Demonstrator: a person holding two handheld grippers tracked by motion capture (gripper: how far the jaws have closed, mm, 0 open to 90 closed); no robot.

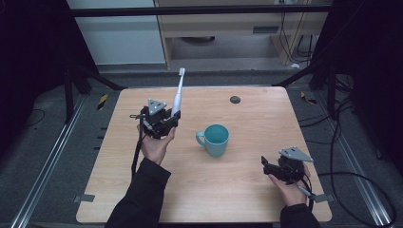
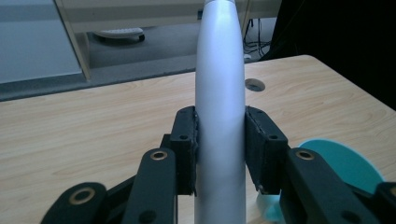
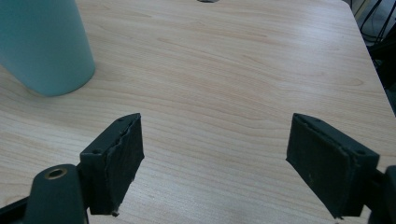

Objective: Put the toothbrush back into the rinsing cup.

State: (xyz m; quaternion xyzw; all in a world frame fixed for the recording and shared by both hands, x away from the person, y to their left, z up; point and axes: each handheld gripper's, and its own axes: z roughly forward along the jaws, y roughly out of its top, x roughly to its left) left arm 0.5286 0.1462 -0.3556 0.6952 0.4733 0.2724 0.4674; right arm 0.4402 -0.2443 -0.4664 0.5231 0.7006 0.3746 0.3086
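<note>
Table (image 1: 247,190), light wood, with a teal mug (image 1: 214,139) upright near centre, handle toward 9 o'clock; left gripper (image 1: 164,118) held above the table at the mug's 10 o'clock, jaws clamped on the lower body of a white toothbrush (image 1: 178,95) that stands nearly upright, head leaning toward 12. Right gripper (image 1: 278,167) sits low at the mug's 4 o'clock, jaws spread wide and empty. Likely step: carrying the toothbrush to the mug; next move calls for swinging toward 4 o'clock and lowering it into the mouth.
</note>
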